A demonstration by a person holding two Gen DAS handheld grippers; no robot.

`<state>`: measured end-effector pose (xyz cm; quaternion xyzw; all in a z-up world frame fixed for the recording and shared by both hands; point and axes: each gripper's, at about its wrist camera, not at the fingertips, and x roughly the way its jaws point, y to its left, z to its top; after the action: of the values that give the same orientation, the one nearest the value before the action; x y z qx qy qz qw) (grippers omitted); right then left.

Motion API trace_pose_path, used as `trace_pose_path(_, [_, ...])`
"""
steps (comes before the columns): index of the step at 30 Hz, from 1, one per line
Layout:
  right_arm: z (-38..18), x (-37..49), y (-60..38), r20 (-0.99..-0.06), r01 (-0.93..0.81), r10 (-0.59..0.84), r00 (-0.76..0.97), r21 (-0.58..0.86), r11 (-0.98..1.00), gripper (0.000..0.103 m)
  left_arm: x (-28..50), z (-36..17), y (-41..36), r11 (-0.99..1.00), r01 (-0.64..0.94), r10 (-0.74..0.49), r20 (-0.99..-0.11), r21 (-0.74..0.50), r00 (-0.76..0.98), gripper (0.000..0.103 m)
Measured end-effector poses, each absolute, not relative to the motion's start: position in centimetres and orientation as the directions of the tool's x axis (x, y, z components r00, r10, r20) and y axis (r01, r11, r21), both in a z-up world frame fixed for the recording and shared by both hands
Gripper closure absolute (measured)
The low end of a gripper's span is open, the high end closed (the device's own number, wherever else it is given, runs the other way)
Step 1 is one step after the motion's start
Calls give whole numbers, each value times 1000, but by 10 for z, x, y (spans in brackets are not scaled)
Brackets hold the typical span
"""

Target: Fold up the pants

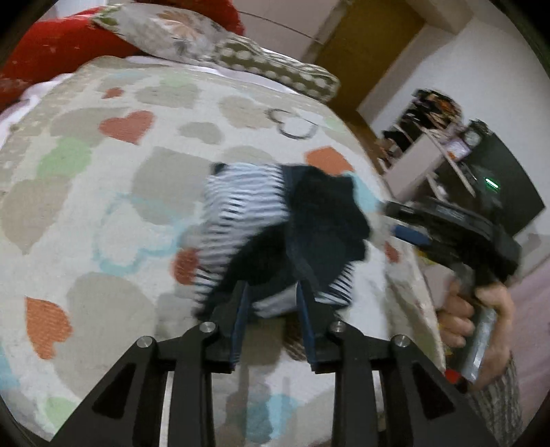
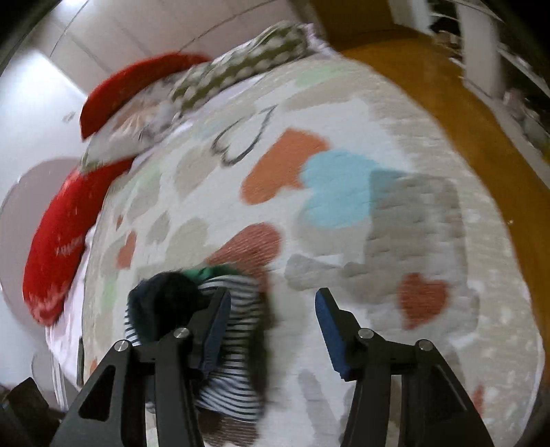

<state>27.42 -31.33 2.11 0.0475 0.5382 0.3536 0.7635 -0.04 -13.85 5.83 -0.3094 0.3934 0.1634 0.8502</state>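
Observation:
The pants (image 1: pixel 261 227) are small, striped white and navy with dark navy parts, bunched on a heart-patterned bedspread (image 1: pixel 103 213). My left gripper (image 1: pixel 271 299) holds a fold of the pants between its blue pads, lifted and blurred by motion. My right gripper (image 2: pixel 271 309) is open and empty, its left finger (image 2: pixel 216 319) beside the pants (image 2: pixel 233 344), which lie at the lower left of the right wrist view. The right gripper also shows in the left wrist view (image 1: pixel 447 223), held by a hand at the bed's right edge.
A red pillow (image 2: pixel 58 247) and patterned pillows (image 1: pixel 172 31) lie at the head of the bed. A wooden floor (image 2: pixel 481 137), shelves (image 1: pixel 422 130) and a dark cabinet (image 1: pixel 498 185) lie beyond the bed's right edge.

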Motion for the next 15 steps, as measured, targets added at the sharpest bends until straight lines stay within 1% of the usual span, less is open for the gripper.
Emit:
trace_pose_path(1, [25, 274, -320, -773, -481, 606, 187, 466, 743, 48, 1, 57, -132, 740, -548, 53, -779, -389, 625, 76])
trace_pose_path(3, [37, 267, -327, -706, -485, 686, 179, 543, 685, 54, 6, 57, -126, 730, -568, 73, -783, -380, 617, 75])
trace_pose_path(4, [43, 261, -326, -667, -495, 729, 156, 586, 642, 59, 9, 57, -125, 733, -575, 86, -788, -364, 609, 73])
trace_pose_path(7, [56, 237, -297, -542, -547, 840, 4, 702, 456, 59, 22, 47, -129, 751, -582, 102, -817, -311, 568, 72])
trace_pose_path(9, [51, 229, -275, -506, -544, 858, -89, 746, 384, 59, 26, 38, -136, 764, -570, 82, -831, -302, 550, 72])
trace_pose_path(11, [39, 225, -256, -516, -541, 847, -130, 752, 376, 59, 25, 33, -141, 771, -564, 69, -842, -296, 536, 71])
trace_pose_path(12, [31, 226, -251, -543, -538, 832, -118, 739, 406, 59, 22, 32, -143, 774, -557, 59, -842, -300, 536, 71])
trace_pose_path(13, [21, 230, -249, -602, -531, 796, -60, 695, 485, 61, 20, 33, -144, 777, -549, 49, -841, -307, 540, 71])
trace_pose_path(15, [5, 236, -255, -689, -525, 724, 30, 606, 598, 69, 15, 36, -145, 787, -531, 39, -832, -316, 553, 68])
